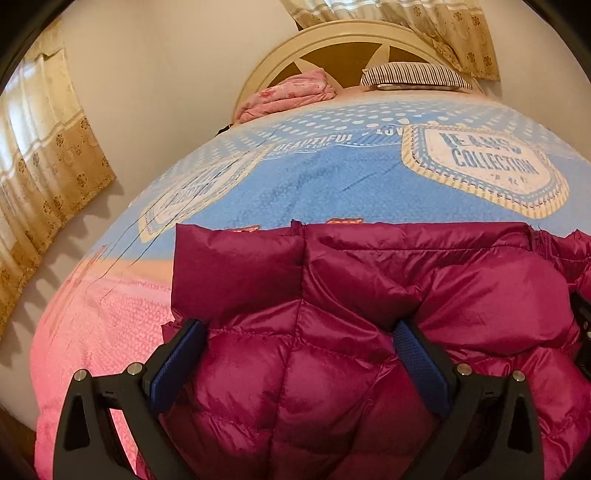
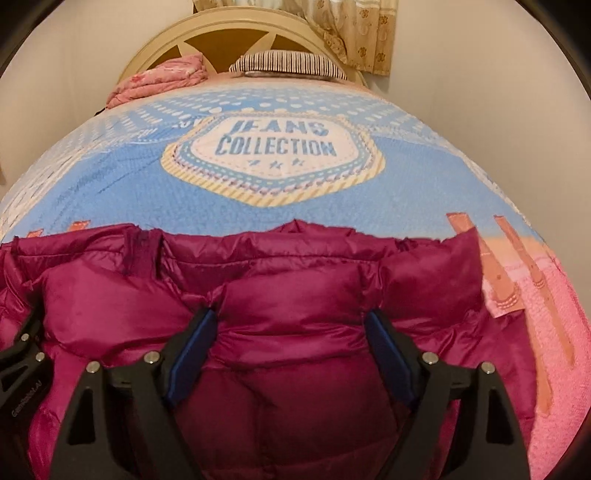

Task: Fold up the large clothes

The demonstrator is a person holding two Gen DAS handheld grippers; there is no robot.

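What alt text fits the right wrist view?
The right gripper, jaws spread wide, presses around a bulge of a magenta quilted down jacket lying on a bed. Behind it a blue and pink blanket reads "JEANS COLLECTION", with a striped pillow at the cream headboard.

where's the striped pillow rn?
The striped pillow lies at the far end of the bed against the headboard, right of the pink bundle; both wrist views show it, beyond the jacket.
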